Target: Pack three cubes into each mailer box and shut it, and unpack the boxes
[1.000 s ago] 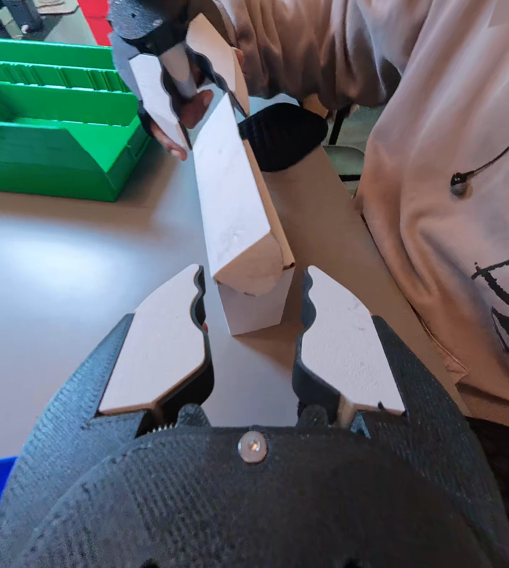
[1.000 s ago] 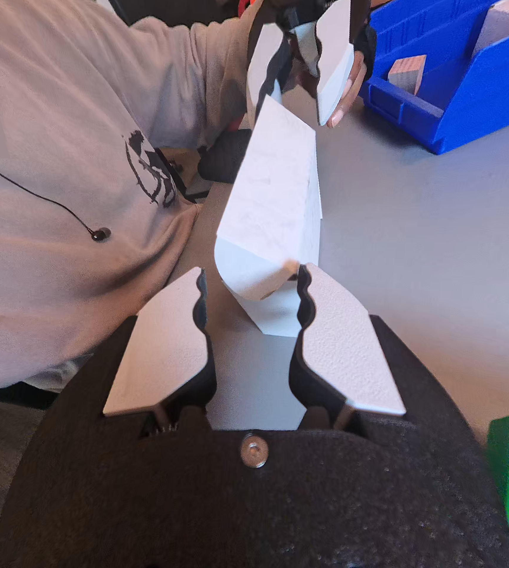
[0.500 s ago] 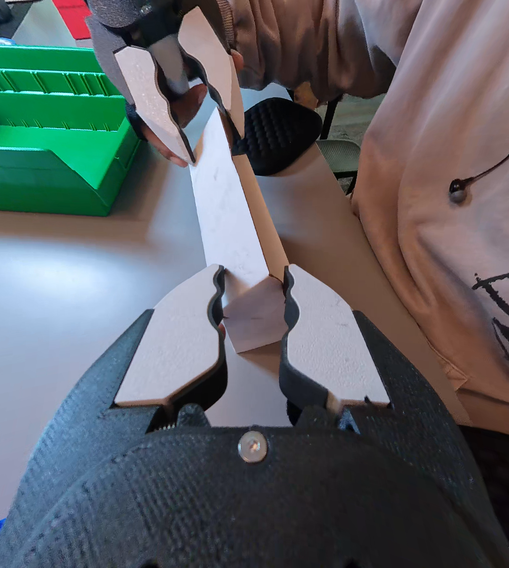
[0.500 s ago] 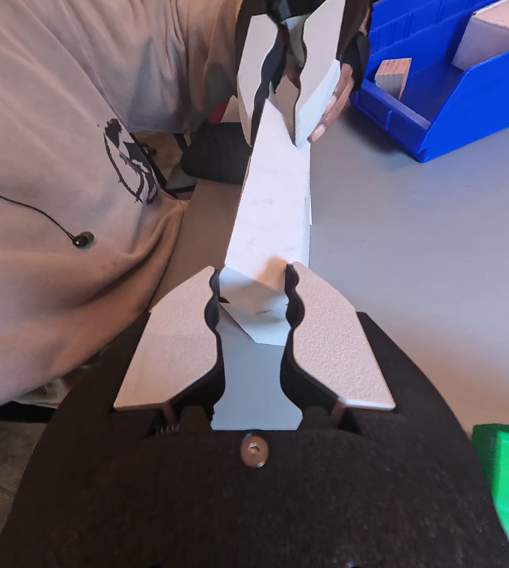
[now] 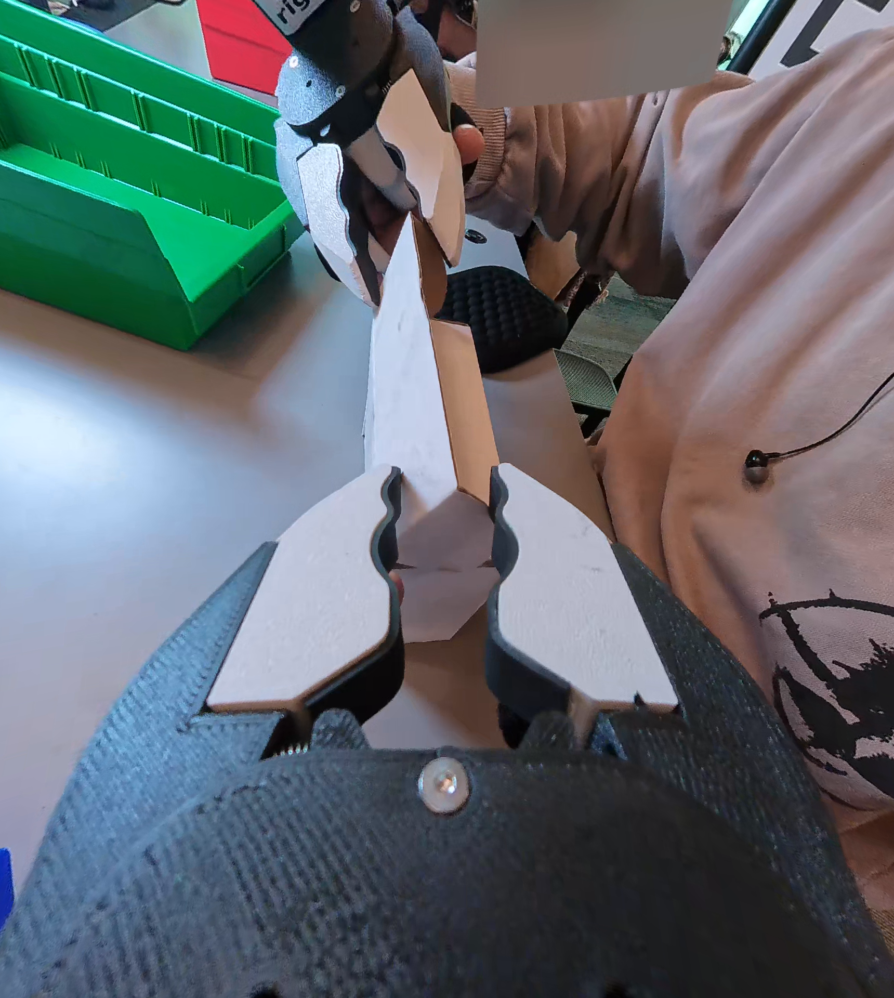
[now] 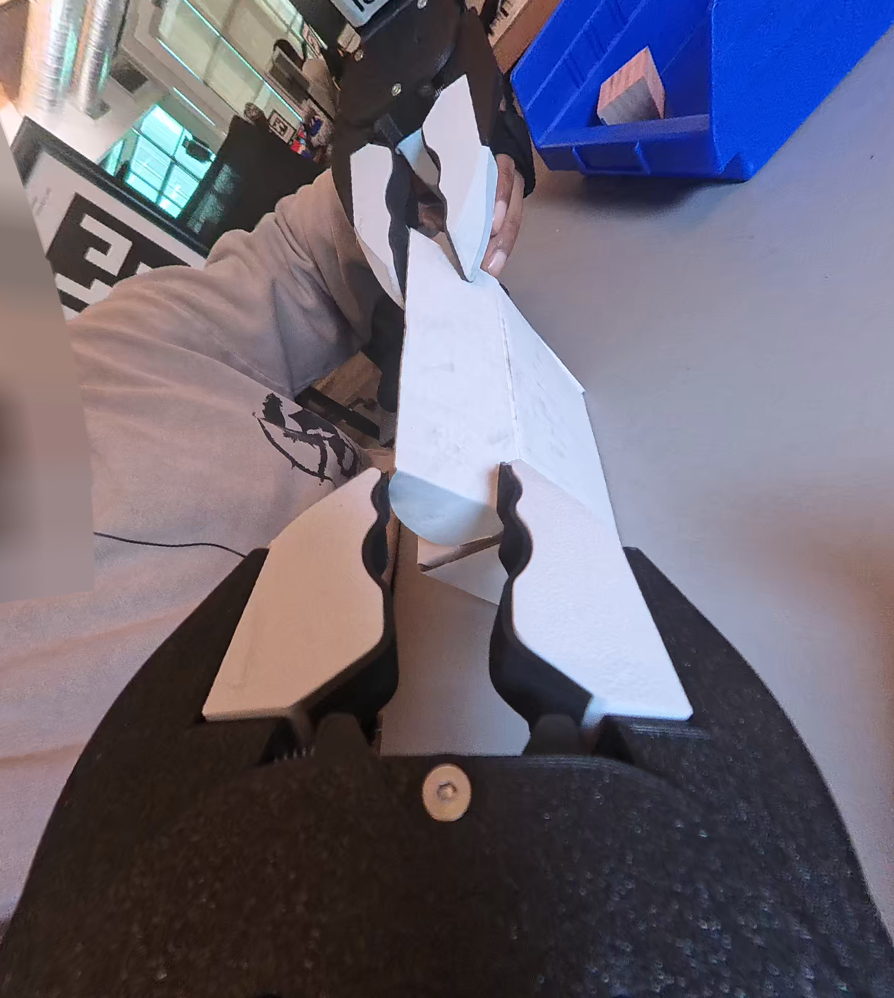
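Held off the grey bench (image 5: 110,486) between them, a white mailer box (image 5: 407,410) is pinched at opposite ends by the left tool (image 5: 442,526) and right tool (image 6: 445,521), each closed on light, bendable cardboard best gripped at folded edges.

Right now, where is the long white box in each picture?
Left wrist view: the long white cardboard mailer box runs up the middle, from the left gripper to the right gripper.
Right wrist view: the box runs up the middle, from the right gripper to the left gripper.
Shared landmark: the person's beige sweatshirt.
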A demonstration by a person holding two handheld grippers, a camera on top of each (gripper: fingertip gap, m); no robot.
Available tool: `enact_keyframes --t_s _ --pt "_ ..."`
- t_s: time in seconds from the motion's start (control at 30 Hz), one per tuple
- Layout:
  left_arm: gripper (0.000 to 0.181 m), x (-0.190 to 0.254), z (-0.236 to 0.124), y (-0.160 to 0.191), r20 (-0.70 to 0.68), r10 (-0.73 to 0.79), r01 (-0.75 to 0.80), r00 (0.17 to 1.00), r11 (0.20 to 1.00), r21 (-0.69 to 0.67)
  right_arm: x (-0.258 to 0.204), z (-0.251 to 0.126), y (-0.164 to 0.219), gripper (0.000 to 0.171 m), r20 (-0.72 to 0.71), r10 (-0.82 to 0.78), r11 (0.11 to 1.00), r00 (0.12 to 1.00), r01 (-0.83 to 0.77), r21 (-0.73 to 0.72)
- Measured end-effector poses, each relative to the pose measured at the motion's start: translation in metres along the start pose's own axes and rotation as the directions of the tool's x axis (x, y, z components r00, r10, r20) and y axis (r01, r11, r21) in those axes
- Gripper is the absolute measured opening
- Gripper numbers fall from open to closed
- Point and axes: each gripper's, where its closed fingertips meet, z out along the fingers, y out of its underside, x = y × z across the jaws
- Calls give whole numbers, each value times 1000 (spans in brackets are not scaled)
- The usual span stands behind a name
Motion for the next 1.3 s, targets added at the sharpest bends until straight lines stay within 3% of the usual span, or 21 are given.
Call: enact_keyframes --t_s 0.2,0.43,0.77,0.93,1.17,1.3 --pt "30 0 4 0 33 6 -6 999 1000 -7 -2 0 8 38 -41 -156 987 987 154 -44" --pt "25 -4 8 -2 112 -28 30 993 999 -17 -2 0 8 38 -45 -171 984 984 169 -56" --pt "50 21 -2 12 -136 208 -220 969 972 -84 -4 3 9 38 -1 -190 979 982 189 -75" --pt "38 17 1 9 -125 229 -242 965 965 -98 -4 4 8 38 11 -180 981 984 181 -69" --pt "33 7 3 2 -81 41 -46 996 997 -56 -4 2 7 37 10 -157 986 987 158 -54" --pt "34 10 5 7 -6 166 -166 986 985 -42 -4 3 11 37 -41 -249 967 968 246 -73"
